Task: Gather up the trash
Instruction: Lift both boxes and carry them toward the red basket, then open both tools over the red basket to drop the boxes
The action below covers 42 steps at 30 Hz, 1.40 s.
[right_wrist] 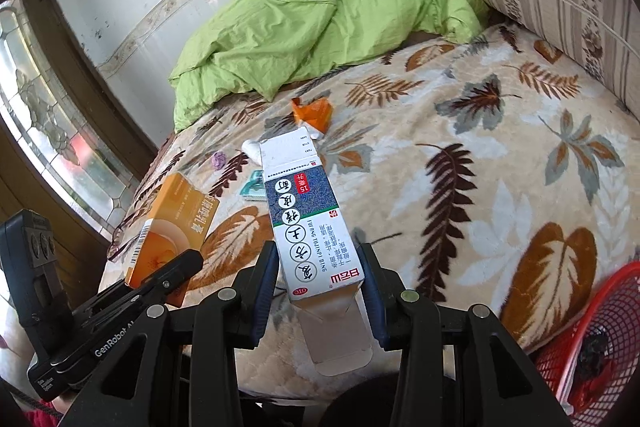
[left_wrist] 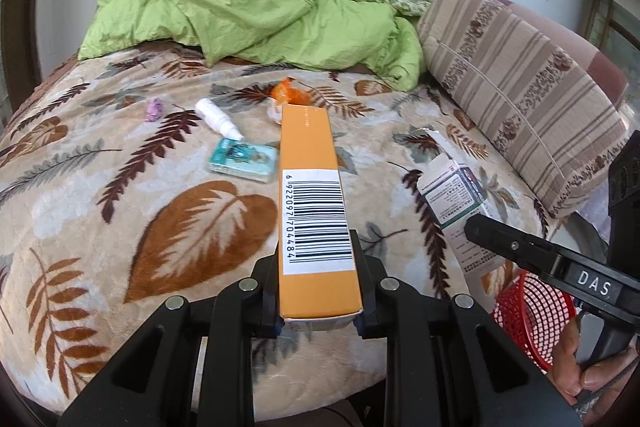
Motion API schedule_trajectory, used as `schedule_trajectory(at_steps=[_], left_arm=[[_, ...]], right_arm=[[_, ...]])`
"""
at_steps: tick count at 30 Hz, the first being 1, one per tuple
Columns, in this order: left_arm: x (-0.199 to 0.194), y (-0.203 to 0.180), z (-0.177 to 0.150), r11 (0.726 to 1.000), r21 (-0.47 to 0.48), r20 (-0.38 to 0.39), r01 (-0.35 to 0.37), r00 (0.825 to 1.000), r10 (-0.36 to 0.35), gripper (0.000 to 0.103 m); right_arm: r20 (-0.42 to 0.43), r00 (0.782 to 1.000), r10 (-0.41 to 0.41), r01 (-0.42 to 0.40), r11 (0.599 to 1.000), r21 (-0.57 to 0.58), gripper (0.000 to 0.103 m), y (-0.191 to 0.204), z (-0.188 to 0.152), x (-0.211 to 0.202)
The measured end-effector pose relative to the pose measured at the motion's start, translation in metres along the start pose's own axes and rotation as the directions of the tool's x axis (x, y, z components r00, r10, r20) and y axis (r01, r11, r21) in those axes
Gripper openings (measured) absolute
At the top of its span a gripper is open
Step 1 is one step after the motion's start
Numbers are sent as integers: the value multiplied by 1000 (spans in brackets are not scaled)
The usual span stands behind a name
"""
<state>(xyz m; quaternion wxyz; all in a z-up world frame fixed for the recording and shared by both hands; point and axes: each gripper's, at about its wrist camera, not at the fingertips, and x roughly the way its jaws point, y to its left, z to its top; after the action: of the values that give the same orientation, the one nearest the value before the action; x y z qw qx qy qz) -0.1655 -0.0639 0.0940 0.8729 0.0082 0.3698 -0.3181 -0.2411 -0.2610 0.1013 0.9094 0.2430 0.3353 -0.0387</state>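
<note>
We hold the left gripper point(left_wrist: 319, 291) clamped on the near end of a long orange box point(left_wrist: 310, 195), its pads pressed against both narrow sides, so the jaws stand almost fully closed. The box runs straight out ahead of the fingers, barcode face up, raised above the leaf-patterned blanket point(left_wrist: 120, 227).

The right gripper point(right_wrist: 320, 291) stands a little wider and grips a white and blue medicine carton point(right_wrist: 310, 223) by its sides; the carton's near flap (open, plain cardboard) hangs down between the fingers. Seen from the left wrist, that carton sits to the right of the orange box, apart from it.

Beyond the left gripper's box tip lies a crumpled orange wrapper point(left_wrist: 289, 91). Ahead and to the left of it rest a small teal packet point(left_wrist: 243, 161), a white spray bottle point(left_wrist: 216, 118) touching the packet's far corner, and further left a small purple scrap point(left_wrist: 154, 109), whose nature we cannot make out.

Low to the right of the right gripper, beside the bed's edge, stands a red mesh basket point(right_wrist: 608, 311) with something dark in it, possibly trash already dropped. A rumpled green duvet point(left_wrist: 240, 11) lies across the far end of the bed, with a striped pillow point(left_wrist: 520, 95) to the far right.
</note>
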Motion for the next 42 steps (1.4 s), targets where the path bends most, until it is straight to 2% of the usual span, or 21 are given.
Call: schedule_trajectory(at_steps=[9,13,17,19,21,22,26,32,33,34,36,39,42], left_arm=[[12,-50,-3,991,90,-62,100,994,-94,23],[24,-76,-3,979,118,-118,167,981,-153,23],[31,-117,-6,953,177,-173,247,961,-217,23],[34,-141,-9,932,210,-204,295,946,-253,23],[38,-167,-12,904,242,-247,353,923,-294,23],[40,-184,-15,882,261,-279,391,906,-319,23],[46,-230,-25,824,298,-365,482,855,-368,23],[67,-277,-38,776,291,-473,559,789,-391,23],[70,-282,-40,773,292,-484,563,784,-388,28],[72,-285,-41,774,293,-489,561,784,-384,41],[71,-285,-42,783,288,-478,552,791,-382,50],[69,-277,-37,794,274,-468,542,797,-383,50],[65,-260,-27,819,246,-440,519,812,-382,50]], right_arm=[[28,998,-48,47,998,52,43,-31,-4,-25],[41,995,-85,81,992,92,43,-54,-8,-46],[52,987,-152,141,976,165,43,-89,-18,-75],[55,980,-190,174,961,216,43,-110,-25,-92],[64,970,-235,211,942,260,43,-129,-31,-112],[70,962,-265,235,929,286,43,-141,-36,-124],[72,938,-338,290,883,370,43,-176,-50,-156],[60,917,-395,326,827,458,44,-212,-68,-183],[56,914,-401,332,821,464,44,-215,-70,-184],[48,911,-410,342,814,470,44,-218,-72,-185],[36,907,-419,353,806,476,54,-221,-74,-185],[46,902,-430,359,802,477,57,-223,-74,-186],[54,903,-426,353,809,470,57,-222,-71,-185]])
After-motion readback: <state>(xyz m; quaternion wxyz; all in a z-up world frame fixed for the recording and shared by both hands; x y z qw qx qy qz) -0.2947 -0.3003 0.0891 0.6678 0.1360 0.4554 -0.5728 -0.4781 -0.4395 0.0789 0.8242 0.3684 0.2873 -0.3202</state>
